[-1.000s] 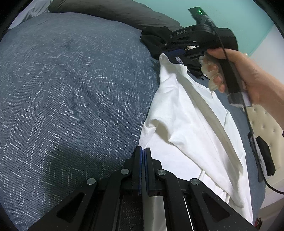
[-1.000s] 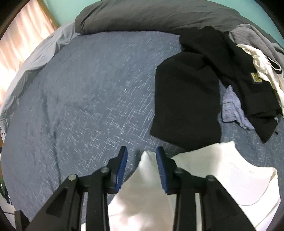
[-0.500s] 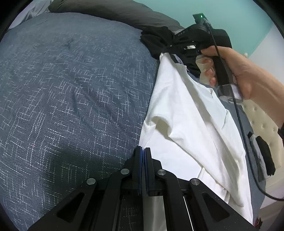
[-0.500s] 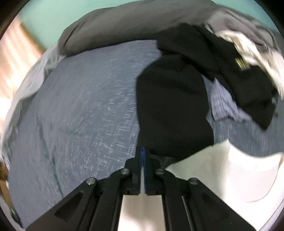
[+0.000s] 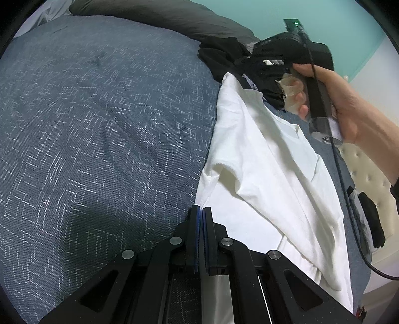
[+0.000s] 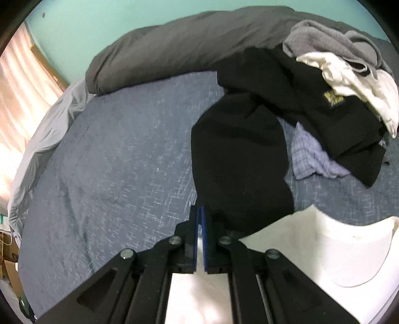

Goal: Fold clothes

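Here, both claws (image 5: 200, 211) (image 6: 199, 211) pinching white shirt (image 5: 269, 174) edges

You're in a home bedroom: a bed (image 6: 112, 162) with a blue woven cover fills the view, a grey duvet (image 6: 187, 44) bunched against the teal wall (image 6: 99, 22), loose clothes (image 6: 311, 99) piled on it, a curtain (image 6: 22, 82) at the side.

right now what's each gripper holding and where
Both hold the white shirt. The left gripper is shut on its side edge, below the sleeve. The right gripper is shut on a corner at the far end, near the collar.
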`<state>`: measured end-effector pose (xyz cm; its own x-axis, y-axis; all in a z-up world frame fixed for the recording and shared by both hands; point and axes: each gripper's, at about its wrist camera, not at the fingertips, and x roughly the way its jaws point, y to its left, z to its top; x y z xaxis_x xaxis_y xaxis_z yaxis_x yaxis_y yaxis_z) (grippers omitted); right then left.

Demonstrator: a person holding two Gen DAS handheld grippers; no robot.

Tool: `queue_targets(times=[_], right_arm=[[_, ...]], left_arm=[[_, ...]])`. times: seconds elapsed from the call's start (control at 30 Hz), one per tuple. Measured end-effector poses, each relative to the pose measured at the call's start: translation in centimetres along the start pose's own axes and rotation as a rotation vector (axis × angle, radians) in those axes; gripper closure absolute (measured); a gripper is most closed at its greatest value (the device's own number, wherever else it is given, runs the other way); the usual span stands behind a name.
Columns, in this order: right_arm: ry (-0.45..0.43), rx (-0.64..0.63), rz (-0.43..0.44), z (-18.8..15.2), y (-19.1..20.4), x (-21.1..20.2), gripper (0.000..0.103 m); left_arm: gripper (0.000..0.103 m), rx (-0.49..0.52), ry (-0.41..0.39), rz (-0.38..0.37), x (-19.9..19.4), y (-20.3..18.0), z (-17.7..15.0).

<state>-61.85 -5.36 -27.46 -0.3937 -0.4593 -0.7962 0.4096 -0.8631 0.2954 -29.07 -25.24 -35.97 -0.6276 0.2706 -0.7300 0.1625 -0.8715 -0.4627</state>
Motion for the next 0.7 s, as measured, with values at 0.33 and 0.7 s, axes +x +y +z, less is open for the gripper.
queue_targets(times=[0.33,0.7], right_arm=[[0.022,-0.061,0.094,-5.1,0.3,-3.9,0.099],[0.020,0.051,0.144,-15.0,-6.2,-9.8,0.088]], left_arm=[[0.101,-0.031,-0.013,-0.017,-1.2,0.5,0.4],[0.100,0.040,-0.057,0.009,-1.2,-1.6,1.4]])
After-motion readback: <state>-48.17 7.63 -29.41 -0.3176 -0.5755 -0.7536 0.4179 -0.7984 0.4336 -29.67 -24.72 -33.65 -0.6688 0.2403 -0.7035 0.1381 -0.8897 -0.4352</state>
